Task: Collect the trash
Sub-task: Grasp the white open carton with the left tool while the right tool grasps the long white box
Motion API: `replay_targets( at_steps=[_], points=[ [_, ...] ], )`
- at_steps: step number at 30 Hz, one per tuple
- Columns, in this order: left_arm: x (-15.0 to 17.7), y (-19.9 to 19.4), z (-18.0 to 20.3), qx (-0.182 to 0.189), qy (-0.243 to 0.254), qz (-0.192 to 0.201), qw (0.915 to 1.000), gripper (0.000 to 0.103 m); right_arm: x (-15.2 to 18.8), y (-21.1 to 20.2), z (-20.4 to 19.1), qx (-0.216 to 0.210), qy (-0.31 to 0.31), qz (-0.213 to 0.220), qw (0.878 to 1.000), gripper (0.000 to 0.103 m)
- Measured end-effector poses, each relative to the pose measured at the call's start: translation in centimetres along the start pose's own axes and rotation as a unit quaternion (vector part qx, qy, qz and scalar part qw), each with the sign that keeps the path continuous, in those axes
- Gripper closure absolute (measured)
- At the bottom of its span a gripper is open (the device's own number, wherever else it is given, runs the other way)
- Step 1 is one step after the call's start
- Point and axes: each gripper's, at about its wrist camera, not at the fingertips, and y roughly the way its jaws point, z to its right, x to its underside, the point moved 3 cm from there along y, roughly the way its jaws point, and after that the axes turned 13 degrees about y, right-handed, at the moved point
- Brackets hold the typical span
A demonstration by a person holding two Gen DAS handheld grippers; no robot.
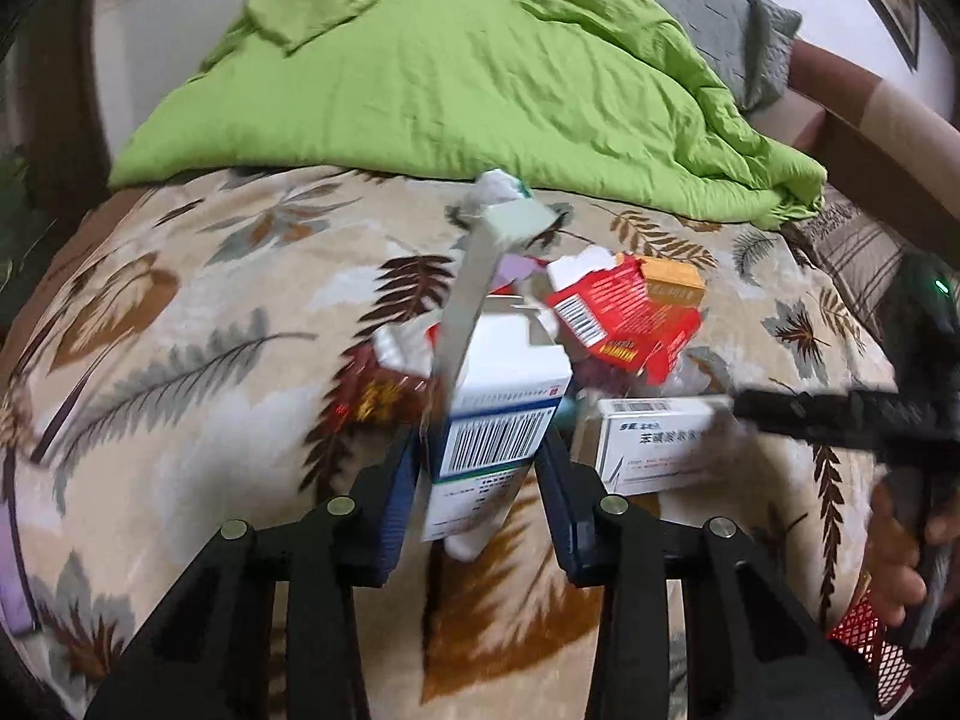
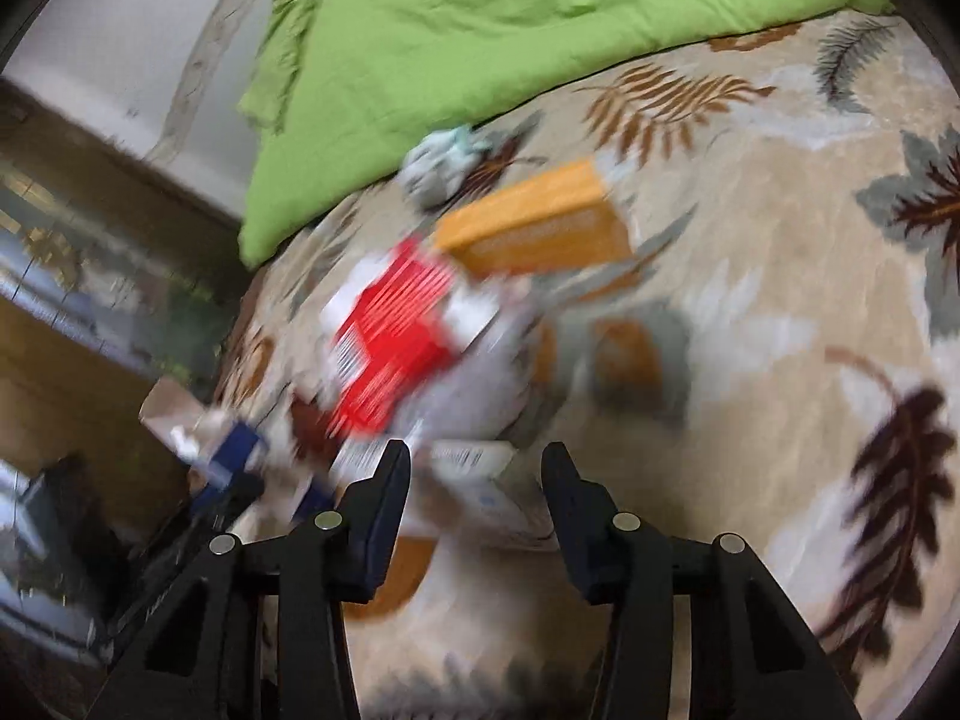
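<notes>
On a leaf-patterned blanket (image 1: pixel 180 360) lies a heap of trash. My left gripper (image 1: pixel 483 468) is shut on a white and blue medicine box (image 1: pixel 498 420) with a barcode, tilted with its grey flap raised. Beside it lies a white box (image 1: pixel 660 438) with red print; a finger of my right gripper (image 1: pixel 810 414) reaches its top edge. In the blurred right wrist view that white box (image 2: pixel 474 474) sits between the fingers of my right gripper (image 2: pixel 477 468), which stands open with gaps at both pads. Behind are a red crumpled pack (image 1: pixel 624 324), an orange box (image 1: pixel 672 285) and a crumpled tissue (image 1: pixel 498 189).
A green quilt (image 1: pixel 468 78) is bunched at the far side, with a grey pillow (image 1: pixel 720 18) behind it. A dark red pack (image 1: pixel 378 396) lies left of the held box. A hand (image 1: pixel 894 546) grips the right tool above a red mesh basket (image 1: pixel 870 654).
</notes>
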Motion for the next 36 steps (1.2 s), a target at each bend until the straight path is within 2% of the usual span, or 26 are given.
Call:
replay_targets(
  at_steps=[5, 7, 10, 18, 24, 25, 27, 29, 31, 33, 36],
  points=[
    [2.2, -1.6, 0.5, -0.012, -0.008, 0.008, 0.9999, 0.066, 4.4, -0.6, -1.6, -0.008, -0.051, -0.051, 0.997, 0.052],
    [2.9, -2.1, 1.0, -0.011, -0.009, 0.011, 0.9999, 0.066, 5.2, -0.9, -2.2, 0.003, -0.078, -0.043, 0.996, 0.048],
    [3.5, -2.5, 1.3, -0.007, -0.016, 0.011, 0.9998, 0.066, 4.8, -0.9, -2.8, 0.027, -0.113, -0.022, 0.993, 0.036],
    [5.2, -2.2, 1.7, 0.007, -0.034, 0.002, 0.9994, 0.066, 2.1, 1.9, -1.9, 0.065, -0.133, -0.011, 0.989, 0.035],
    [5.3, -2.2, 1.8, 0.007, -0.039, 0.009, 0.9992, 0.066, 1.6, 1.1, -1.9, 0.089, -0.162, 0.013, 0.983, 0.035],
    [5.3, -2.2, 1.8, 0.006, -0.04, 0.011, 0.9991, 0.066, 1.8, 0.9, -2.3, 0.09, -0.178, 0.018, 0.98, 0.035],
    [5.2, -2.3, 1.8, 0.006, -0.043, 0.015, 0.9989, 0.066, 2.1, 0.4, -3.7, 0.093, -0.222, 0.027, 0.97, 0.027],
    [5.1, -2.5, 1.7, 0.006, -0.045, 0.019, 0.9988, 0.066, 2.6, 0.4, -4.9, 0.102, -0.271, 0.035, 0.957, 0.014],
    [5.1, -2.7, 1.4, 0.008, -0.05, 0.022, 0.9985, 0.066, 3.1, 1.2, -6.1, 0.115, -0.318, 0.029, 0.941, 0.01],
    [5.1, -3.0, 1.1, 0.009, -0.055, 0.023, 0.9982, 0.066, 3.5, 2.9, -6.6, 0.138, -0.368, -0.002, 0.919, 0.009],
    [5.1, -3.0, 1.0, 0.009, -0.061, 0.022, 0.9979, 0.066, 3.7, 5.2, -6.2, 0.179, -0.414, -0.017, 0.892, 0.009]
  ],
)
